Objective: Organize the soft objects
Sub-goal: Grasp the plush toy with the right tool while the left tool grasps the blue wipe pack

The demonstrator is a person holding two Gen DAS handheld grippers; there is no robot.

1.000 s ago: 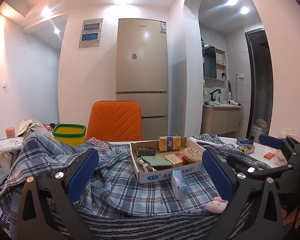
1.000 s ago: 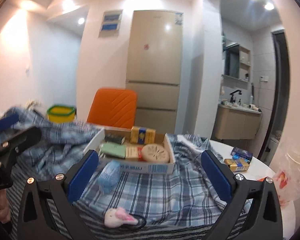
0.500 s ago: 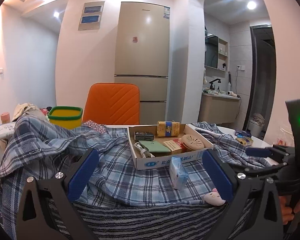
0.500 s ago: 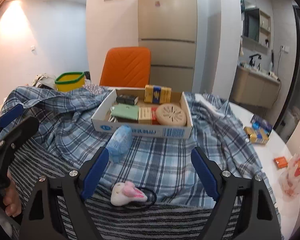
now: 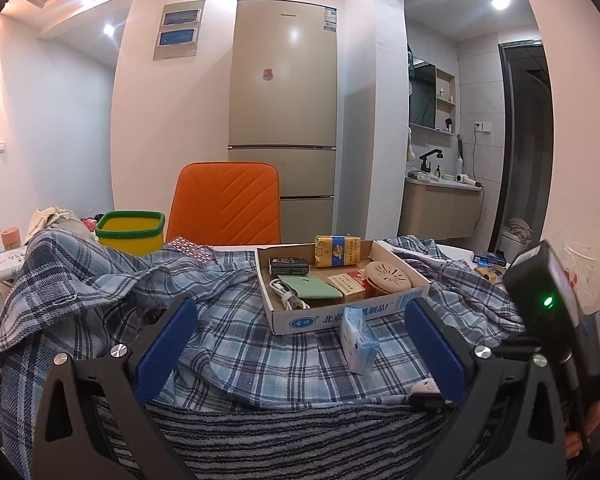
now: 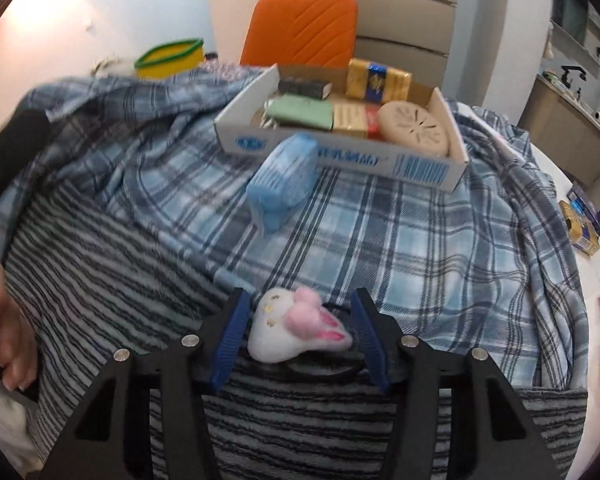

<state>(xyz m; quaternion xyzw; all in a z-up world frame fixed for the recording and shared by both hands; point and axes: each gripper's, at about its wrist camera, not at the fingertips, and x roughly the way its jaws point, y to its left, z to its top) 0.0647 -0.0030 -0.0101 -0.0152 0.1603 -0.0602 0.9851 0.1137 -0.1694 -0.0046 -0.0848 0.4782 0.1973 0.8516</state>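
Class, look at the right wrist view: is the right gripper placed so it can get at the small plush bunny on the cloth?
Probably yes. The right gripper, its fingers just closing in, already has the plush bunny between them. A gap shows on each side, so no grip yet, and nothing lies in the way.

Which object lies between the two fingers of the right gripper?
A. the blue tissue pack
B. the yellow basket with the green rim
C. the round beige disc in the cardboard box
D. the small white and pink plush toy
D: in the right wrist view the small white and pink plush toy lies on the striped cloth between the blue pads of the right gripper, whose jaws have just been closing around it.
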